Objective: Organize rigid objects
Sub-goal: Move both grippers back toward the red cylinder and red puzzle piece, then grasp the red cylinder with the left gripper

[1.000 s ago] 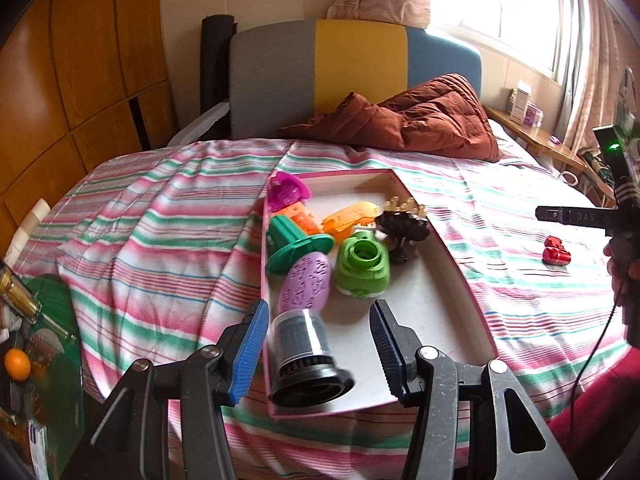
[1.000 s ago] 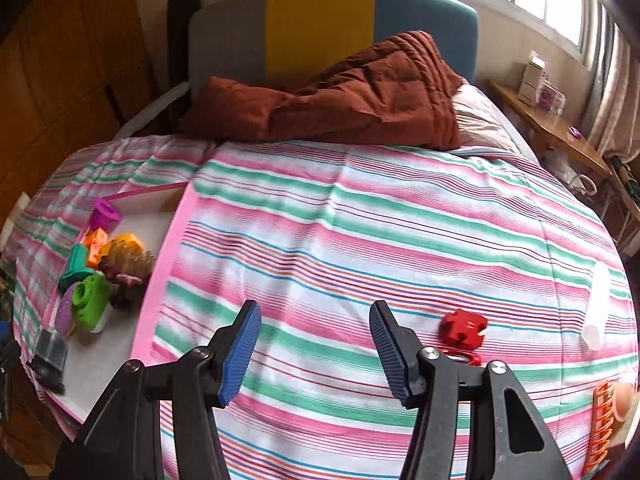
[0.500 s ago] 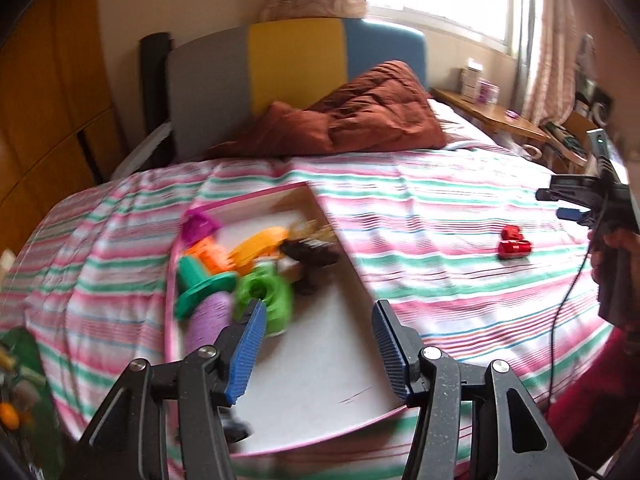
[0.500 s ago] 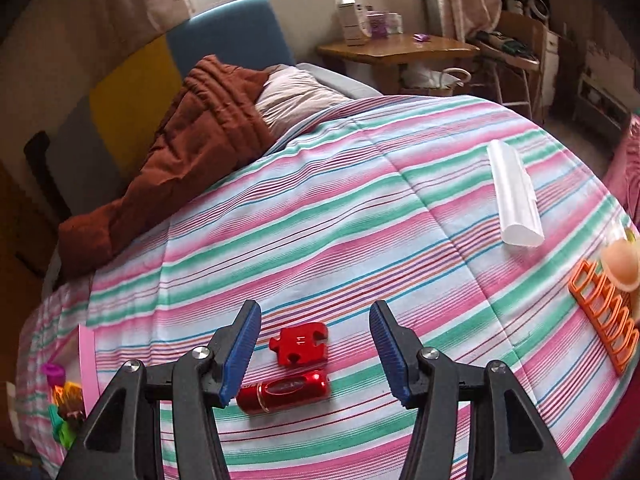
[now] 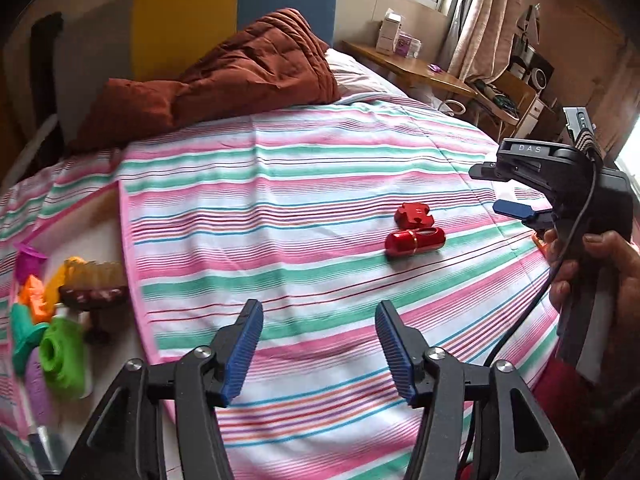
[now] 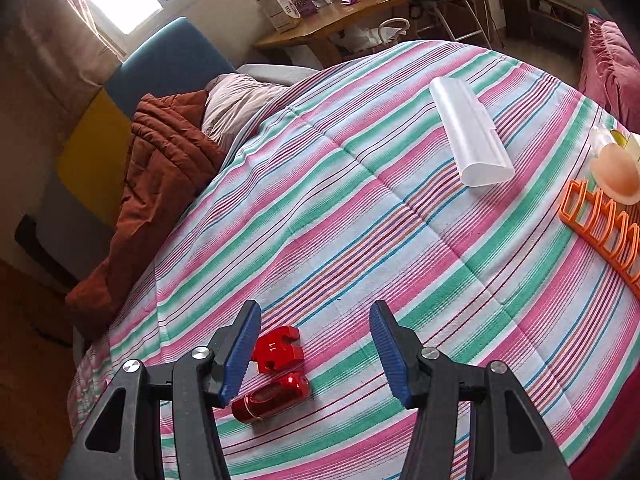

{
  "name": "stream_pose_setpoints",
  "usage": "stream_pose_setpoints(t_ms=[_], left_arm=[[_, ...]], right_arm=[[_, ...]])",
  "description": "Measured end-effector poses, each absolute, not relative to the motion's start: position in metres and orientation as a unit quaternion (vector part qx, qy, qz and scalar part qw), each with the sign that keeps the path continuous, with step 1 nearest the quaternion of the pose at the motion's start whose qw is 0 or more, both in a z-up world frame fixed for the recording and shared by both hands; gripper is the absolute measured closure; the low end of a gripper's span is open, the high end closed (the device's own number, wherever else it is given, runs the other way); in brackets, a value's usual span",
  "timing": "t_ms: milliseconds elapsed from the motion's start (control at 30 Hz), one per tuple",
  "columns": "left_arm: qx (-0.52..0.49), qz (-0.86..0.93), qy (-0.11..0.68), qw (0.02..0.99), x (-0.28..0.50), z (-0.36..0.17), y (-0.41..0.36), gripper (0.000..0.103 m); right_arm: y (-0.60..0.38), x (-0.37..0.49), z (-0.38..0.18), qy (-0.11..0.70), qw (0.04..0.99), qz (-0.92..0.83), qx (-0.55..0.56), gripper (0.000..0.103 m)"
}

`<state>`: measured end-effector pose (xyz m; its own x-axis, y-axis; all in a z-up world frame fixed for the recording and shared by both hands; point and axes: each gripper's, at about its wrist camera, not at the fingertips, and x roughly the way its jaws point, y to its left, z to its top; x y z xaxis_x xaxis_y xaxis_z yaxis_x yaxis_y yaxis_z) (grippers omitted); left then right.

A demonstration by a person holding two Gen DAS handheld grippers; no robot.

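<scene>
A red puzzle piece (image 5: pixel 414 215) and a red metallic cylinder (image 5: pixel 415 240) lie side by side on the striped bed cover. My left gripper (image 5: pixel 318 320) hovers short of them, its jaws opening with nothing between them. At the right, a hand holds my right gripper (image 5: pixel 500 190) beside the two red pieces. In the right wrist view the puzzle piece (image 6: pixel 278 350) and the cylinder (image 6: pixel 272 398) sit just under the left finger of the right gripper (image 6: pixel 315 320), which is open and empty. The pink-rimmed tray (image 5: pixel 124 240) holds several toys, among them a green one (image 5: pixel 62 356).
A white tube case (image 6: pixel 470 136), an orange rack (image 6: pixel 600 224) and a peach round object (image 6: pixel 616 176) lie on the bed cover's right side. A rust-brown quilt (image 5: pixel 248 76) is bunched at the headboard. A wooden desk (image 6: pixel 336 16) stands past the bed.
The left gripper let go of the dark cylinder in the tray, swung right over the bed cover and widened. The right gripper rolled and moved up to the red pieces.
</scene>
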<state>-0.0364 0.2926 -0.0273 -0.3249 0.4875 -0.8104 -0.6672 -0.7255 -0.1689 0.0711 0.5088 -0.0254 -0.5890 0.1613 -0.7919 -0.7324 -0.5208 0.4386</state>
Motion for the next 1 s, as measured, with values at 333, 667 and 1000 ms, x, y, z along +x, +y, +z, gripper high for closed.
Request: stream_pose_setpoints(t_ms=[333, 667, 1000], left_arm=[[-0.529, 0.753, 0.056, 0.386, -0.060, -0.056, 0.387, 0.031], [-0.548, 0.756, 0.063, 0.352, -0.061, -0.071, 0.437, 0.020], [-0.530, 0.765, 0.084, 0.355, -0.062, -0.080, 0.422, 0.029]], right_arm=[[0.513, 0.074, -0.020, 0.421, 0.265, 0.799, -0.337, 0.046], [0.514, 0.070, -0.021, 0.436, 0.247, 0.799, -0.332, 0.045], [0.514, 0.068, -0.025, 0.437, 0.241, 0.796, -0.342, 0.045]])
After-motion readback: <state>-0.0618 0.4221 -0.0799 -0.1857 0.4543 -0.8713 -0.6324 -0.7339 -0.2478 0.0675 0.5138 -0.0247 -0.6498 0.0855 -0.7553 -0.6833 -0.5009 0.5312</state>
